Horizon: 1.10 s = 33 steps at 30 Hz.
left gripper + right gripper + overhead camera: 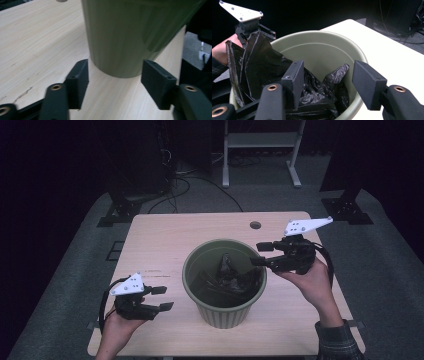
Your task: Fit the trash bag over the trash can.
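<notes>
Nearest, at front left of tabletop [150,235]: left hand-held gripper [161,298], jaws spread wide, holding nothing, aimed at lower wall of bin [120,37] and just short of it. Centre of tabletop: green plastic bin [224,312], upright, open-topped. Inside bin: black bag [227,279], crumpled and unspread, one flap standing up past the rim on the side toward the left gripper [249,62]. Farther, at right rim of bin: right hand-held gripper [261,253], jaws wide apart, empty, poised above the bag [317,92]. Step in hand, by judgement: reaching in for bag, likely to line bin. Next move calls for: lowering right jaws onto a fold of bag and closing; left gripper steadying bin against tipping.
</notes>
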Each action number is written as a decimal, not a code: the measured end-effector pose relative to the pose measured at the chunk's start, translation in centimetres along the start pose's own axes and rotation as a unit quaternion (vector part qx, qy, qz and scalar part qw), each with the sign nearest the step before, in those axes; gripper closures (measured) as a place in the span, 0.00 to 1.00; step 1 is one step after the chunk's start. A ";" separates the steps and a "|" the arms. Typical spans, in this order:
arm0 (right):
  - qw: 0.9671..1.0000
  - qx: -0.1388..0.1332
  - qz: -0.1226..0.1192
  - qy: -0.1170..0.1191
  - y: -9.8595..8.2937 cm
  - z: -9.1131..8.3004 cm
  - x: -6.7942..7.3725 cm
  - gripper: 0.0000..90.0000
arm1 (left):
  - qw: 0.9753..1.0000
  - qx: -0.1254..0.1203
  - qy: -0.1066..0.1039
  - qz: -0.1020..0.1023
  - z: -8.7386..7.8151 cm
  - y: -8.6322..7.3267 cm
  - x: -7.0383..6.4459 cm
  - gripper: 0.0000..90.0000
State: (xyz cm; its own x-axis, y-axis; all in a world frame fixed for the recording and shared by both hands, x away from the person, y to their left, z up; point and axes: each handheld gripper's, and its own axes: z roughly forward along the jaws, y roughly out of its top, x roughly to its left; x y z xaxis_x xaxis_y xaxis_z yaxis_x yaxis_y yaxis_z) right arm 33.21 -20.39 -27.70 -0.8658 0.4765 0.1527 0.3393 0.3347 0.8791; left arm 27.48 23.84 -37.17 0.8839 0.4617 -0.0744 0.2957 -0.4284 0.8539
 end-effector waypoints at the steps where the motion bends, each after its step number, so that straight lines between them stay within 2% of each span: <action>1: 1.000 0.000 -0.001 0.000 0.0 0.0 0.0 0.46 | 1.000 -0.002 -0.004 0.002 -0.3 0.4 -0.1 0.52; 3: 1.000 0.003 -0.003 0.001 0.0 0.2 0.0 0.46 | 1.000 -0.008 -0.017 0.010 -1.1 1.6 -0.5 0.61; 4: 1.000 0.003 -0.003 0.001 0.0 0.2 0.0 0.46 | 1.000 -0.008 -0.017 0.010 -1.1 1.6 -0.5 0.64; 5: 1.000 0.005 -0.002 0.002 0.1 0.3 0.1 0.46 | 0.999 -0.009 -0.031 0.011 -1.5 2.5 -0.7 0.66; 8: 1.000 0.004 -0.005 0.002 0.1 0.3 0.1 0.46 | 0.999 -0.007 -0.039 0.016 -1.8 3.4 -0.8 0.72; 9: 1.000 0.003 -0.004 0.004 0.1 0.3 0.1 0.46 | 0.999 -0.010 -0.048 0.022 -2.1 4.3 -1.0 0.73; 12: 1.000 0.005 -0.006 0.007 0.2 0.4 0.3 0.46 | 0.998 -0.017 -0.058 0.032 -2.5 5.8 -1.2 0.74; 13: 1.000 0.005 -0.006 0.007 0.2 0.4 0.3 0.46 | 0.998 -0.017 -0.058 0.032 -2.5 5.8 -1.2 0.74; 17: 1.000 0.005 -0.006 0.007 0.2 0.6 0.3 0.46 | 0.996 -0.027 -0.066 0.051 -2.5 7.8 -1.5 0.74; 18: 1.000 0.005 -0.006 0.009 0.3 0.7 0.3 0.47 | 0.995 -0.028 -0.069 0.062 -2.3 8.8 -1.5 0.73; 22: 1.000 0.007 -0.007 0.010 0.3 0.8 0.4 0.47 | 0.994 -0.028 -0.077 0.070 -1.8 10.0 -1.5 0.71; 24: 1.000 0.007 -0.007 0.011 0.3 0.9 0.4 0.47 | 0.993 -0.026 -0.089 0.074 -0.9 10.8 -1.3 0.70; 32: 1.000 0.008 -0.005 0.012 0.2 0.9 0.4 0.47 | 0.991 -0.013 -0.113 0.076 1.6 11.6 -1.0 0.65; 33: 1.000 0.007 -0.007 0.012 0.2 0.9 0.4 0.47 | 0.990 -0.010 -0.121 0.076 2.1 11.6 -0.9 0.65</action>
State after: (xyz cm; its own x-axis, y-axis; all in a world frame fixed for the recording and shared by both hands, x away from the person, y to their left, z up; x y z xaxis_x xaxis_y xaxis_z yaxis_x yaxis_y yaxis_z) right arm 33.28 -19.46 -27.91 -0.8789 0.4522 0.1519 0.3326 0.3526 0.8747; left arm 30.86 16.78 -28.29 0.9794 0.1920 -0.0633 0.1470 -0.4617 0.8748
